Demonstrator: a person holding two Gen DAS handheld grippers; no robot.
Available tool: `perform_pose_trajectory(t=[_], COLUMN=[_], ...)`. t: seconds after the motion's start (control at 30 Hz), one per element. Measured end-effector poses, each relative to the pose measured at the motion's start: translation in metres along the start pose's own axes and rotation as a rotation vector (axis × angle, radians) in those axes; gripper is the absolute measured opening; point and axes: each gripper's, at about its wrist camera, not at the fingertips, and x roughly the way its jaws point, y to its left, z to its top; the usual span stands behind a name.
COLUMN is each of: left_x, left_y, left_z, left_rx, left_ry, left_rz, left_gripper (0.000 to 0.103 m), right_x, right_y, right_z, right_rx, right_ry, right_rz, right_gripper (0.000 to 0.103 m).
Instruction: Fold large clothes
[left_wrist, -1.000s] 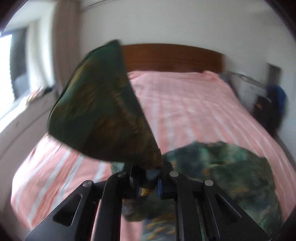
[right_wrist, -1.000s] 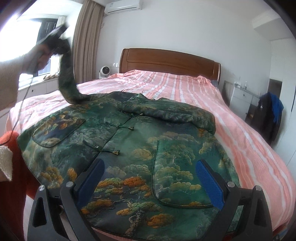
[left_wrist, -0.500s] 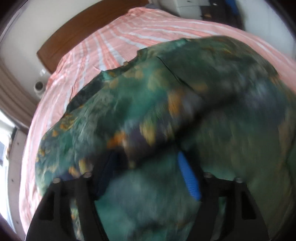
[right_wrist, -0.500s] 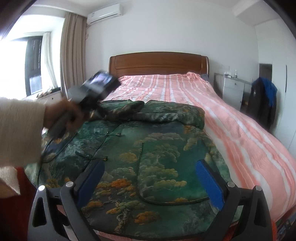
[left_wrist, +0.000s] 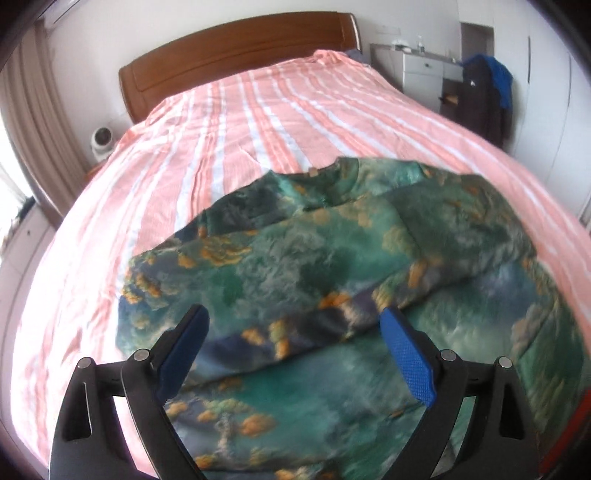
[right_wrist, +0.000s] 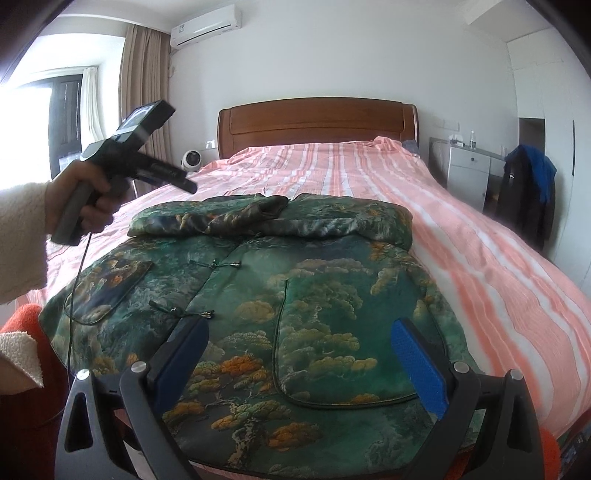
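Green patterned jacket (right_wrist: 280, 314) spread flat at the bed's (right_wrist: 480, 236) foot edge, both sleeves folded across its chest. Left gripper (left_wrist: 295, 354) and right gripper (right_wrist: 299, 362) above it, jaws spread, empty.

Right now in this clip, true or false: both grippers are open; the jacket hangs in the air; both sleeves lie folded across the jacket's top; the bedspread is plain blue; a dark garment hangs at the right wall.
1. Both the left gripper and right gripper are open. True.
2. The green jacket hangs in the air. False: it lies flat on the bed.
3. Both sleeves lie folded across its top. True.
4. The bedspread is plain blue. False: pink with white stripes.
5. A dark garment hangs at the right wall. True.
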Motion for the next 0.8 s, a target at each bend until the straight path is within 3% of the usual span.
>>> perform_pose_trajectory(t=[0.33, 0.63, 0.8], left_x=[0.029, 0.052, 0.073], left_y=[-0.051, -0.081, -0.090], left_z=[0.003, 0.001, 0.005], left_rx=[0.053, 0.142, 0.130], left_ry=[0.063, 0.117, 0.128], left_rz=[-0.050, -0.040, -0.015], left_gripper=[0.095, 0.095, 0.095], right_x=[0.000, 0.003, 0.003], right_y=[-0.003, -0.007, -0.008], right_z=[-0.001, -0.002, -0.003], right_rx=[0.017, 0.033, 0.040], right_ry=[0.002, 0.016, 0.019], right_rz=[0.004, 0.005, 0.001], right_gripper=[0.098, 0.098, 0.098])
